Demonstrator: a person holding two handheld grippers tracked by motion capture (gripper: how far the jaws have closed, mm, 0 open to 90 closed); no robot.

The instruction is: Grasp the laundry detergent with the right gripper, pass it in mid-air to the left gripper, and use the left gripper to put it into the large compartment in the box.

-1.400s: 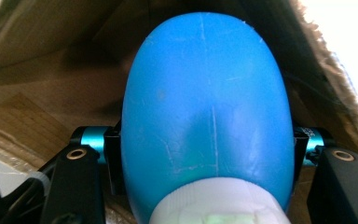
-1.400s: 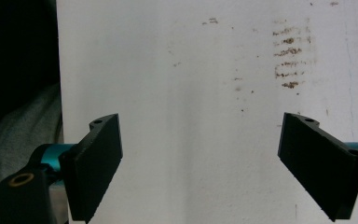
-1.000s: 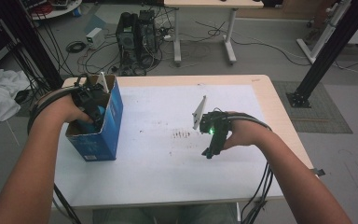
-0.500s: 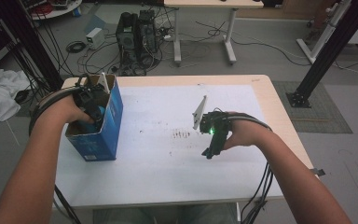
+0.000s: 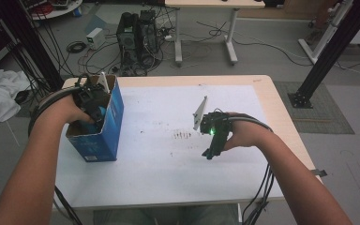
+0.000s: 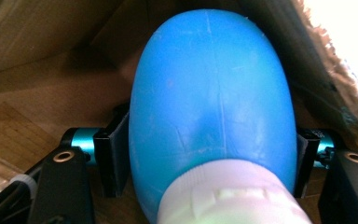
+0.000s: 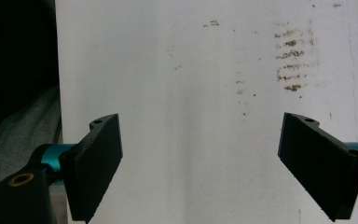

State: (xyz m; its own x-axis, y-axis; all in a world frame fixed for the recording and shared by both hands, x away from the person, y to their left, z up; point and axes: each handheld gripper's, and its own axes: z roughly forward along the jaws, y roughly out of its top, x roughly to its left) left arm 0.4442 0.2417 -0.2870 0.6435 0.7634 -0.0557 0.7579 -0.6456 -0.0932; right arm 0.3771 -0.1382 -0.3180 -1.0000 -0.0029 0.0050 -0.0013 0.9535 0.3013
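black hand-held gripper jaws, teal barrels, brass screw eyelets, green light, black cables, bare forearms

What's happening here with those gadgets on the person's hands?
A person at a white-topped table holds a two-jaw gripper in each hand. The left gripper is down inside an open blue cardboard box at the table's left side, its jaws closed on a blue bottle with a white cap. The right gripper hangs over the bare tabletop near some brown smudges, jaws wide apart and holding nothing.
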